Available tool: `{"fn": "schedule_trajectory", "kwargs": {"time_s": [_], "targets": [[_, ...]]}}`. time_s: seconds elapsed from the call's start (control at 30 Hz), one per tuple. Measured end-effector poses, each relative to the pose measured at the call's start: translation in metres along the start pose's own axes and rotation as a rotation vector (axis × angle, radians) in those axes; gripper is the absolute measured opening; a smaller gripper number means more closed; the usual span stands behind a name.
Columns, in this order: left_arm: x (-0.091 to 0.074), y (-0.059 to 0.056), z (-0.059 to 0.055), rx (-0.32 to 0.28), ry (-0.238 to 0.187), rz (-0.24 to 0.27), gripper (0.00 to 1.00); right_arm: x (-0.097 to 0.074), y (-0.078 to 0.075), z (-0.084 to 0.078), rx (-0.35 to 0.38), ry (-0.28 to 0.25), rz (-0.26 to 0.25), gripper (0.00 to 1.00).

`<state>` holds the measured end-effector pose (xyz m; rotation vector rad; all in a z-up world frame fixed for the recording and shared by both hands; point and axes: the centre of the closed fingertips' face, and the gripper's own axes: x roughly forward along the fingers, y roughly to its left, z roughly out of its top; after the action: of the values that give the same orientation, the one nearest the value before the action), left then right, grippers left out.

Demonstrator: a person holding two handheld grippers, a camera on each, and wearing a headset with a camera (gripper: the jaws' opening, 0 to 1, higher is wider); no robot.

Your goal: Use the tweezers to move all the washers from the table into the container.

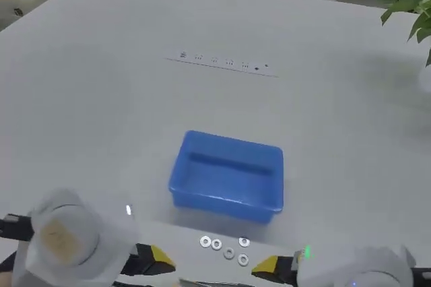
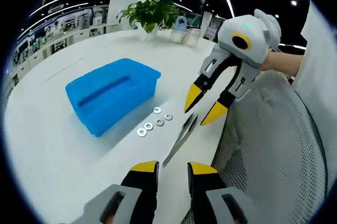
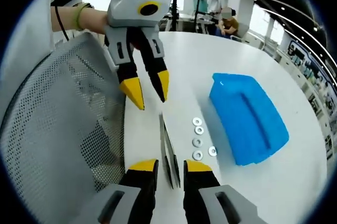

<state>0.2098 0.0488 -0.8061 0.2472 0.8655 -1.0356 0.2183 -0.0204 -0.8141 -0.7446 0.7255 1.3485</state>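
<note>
While each hangs released, left tool [image 3: 149,93] and right tool [image 2: 204,107] angle down toward the tweezers [image 2: 179,139].

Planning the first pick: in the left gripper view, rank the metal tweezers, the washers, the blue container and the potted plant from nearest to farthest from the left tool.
1. Metal tweezers, just ahead of the left tool.
2. Silver washers, beyond the tweezers' tips.
3. Blue plastic container, farther left.
4. Green potted plant, far table edge.

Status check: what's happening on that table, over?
Left gripper, right gripper open, empty. Tweezers lying on table between them. Five washers beside the blue container, none inside. Nothing blocking.
</note>
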Motion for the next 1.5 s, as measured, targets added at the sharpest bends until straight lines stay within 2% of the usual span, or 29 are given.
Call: {"fn": "schedule_trajectory", "kwargs": {"time_s": [0.03, 0.13, 0.23, 0.27, 0.37, 0.4, 0.43, 0.5, 0.7, 0.9, 0.97, 1.03, 1.1, 1.23, 1.33, 1.5], "targets": [[0.002, 0.001, 0.0, 0.004, 0.008, 0.002, 0.18, 0.001, 0.003, -0.007, -0.003, 0.047, 0.006, 0.15], [0.007, 0.004, -0.002, 0.062, 0.051, 0.003, 0.15, 0.007, 0.002, -0.005, -0.029, 0.042, 0.009, 0.15], [0.011, 0.008, -0.008, 0.167, 0.125, 0.019, 0.07, 0.008, 0.0, -0.007, -0.033, 0.058, 0.008, 0.14], [0.013, 0.01, -0.009, 0.22, 0.151, 0.025, 0.06, 0.008, 0.0, -0.007, -0.033, 0.058, 0.009, 0.13], [0.017, 0.012, -0.014, 0.296, 0.208, 0.035, 0.04, 0.01, -0.001, -0.007, -0.022, 0.059, 0.02, 0.12], [0.015, 0.013, -0.014, 0.316, 0.209, 0.041, 0.01, 0.011, 0.0, -0.008, -0.022, 0.064, 0.025, 0.12], [0.017, 0.01, -0.01, 0.298, 0.186, 0.034, 0.0, 0.011, 0.0, -0.008, -0.024, 0.068, 0.027, 0.11], [0.018, 0.01, -0.011, 0.294, 0.196, 0.019, 0.02, 0.011, 0.001, -0.008, -0.029, 0.07, 0.032, 0.09], [0.022, 0.01, -0.007, 0.347, 0.187, 0.018, 0.01, 0.014, 0.003, -0.008, -0.033, 0.069, 0.049, 0.06], [0.023, 0.012, -0.006, 0.352, 0.173, 0.013, 0.0, 0.013, 0.001, -0.008, -0.017, 0.055, 0.044, 0.06], [0.021, 0.008, -0.006, 0.366, 0.167, -0.002, 0.0, 0.013, 0.0, -0.008, -0.008, 0.05, 0.035, 0.06], [0.017, 0.001, 0.001, 0.373, 0.122, -0.006, 0.0, 0.012, -0.003, -0.009, -0.006, 0.048, 0.018, 0.07], [0.011, -0.007, 0.014, 0.342, 0.053, -0.011, 0.0, 0.01, -0.007, -0.008, 0.002, 0.022, -0.003, 0.11], [-0.005, -0.017, 0.035, 0.324, -0.041, -0.013, 0.0, 0.008, -0.008, -0.001, 0.033, -0.033, -0.006, 0.11], [-0.012, -0.023, 0.047, 0.323, -0.072, -0.016, 0.0, 0.006, -0.008, 0.006, 0.031, -0.066, -0.008, 0.09], [-0.023, -0.028, 0.07, 0.379, -0.105, 0.003, 0.0, 0.002, -0.013, 0.021, 0.064, -0.139, -0.012, 0.08]]}}
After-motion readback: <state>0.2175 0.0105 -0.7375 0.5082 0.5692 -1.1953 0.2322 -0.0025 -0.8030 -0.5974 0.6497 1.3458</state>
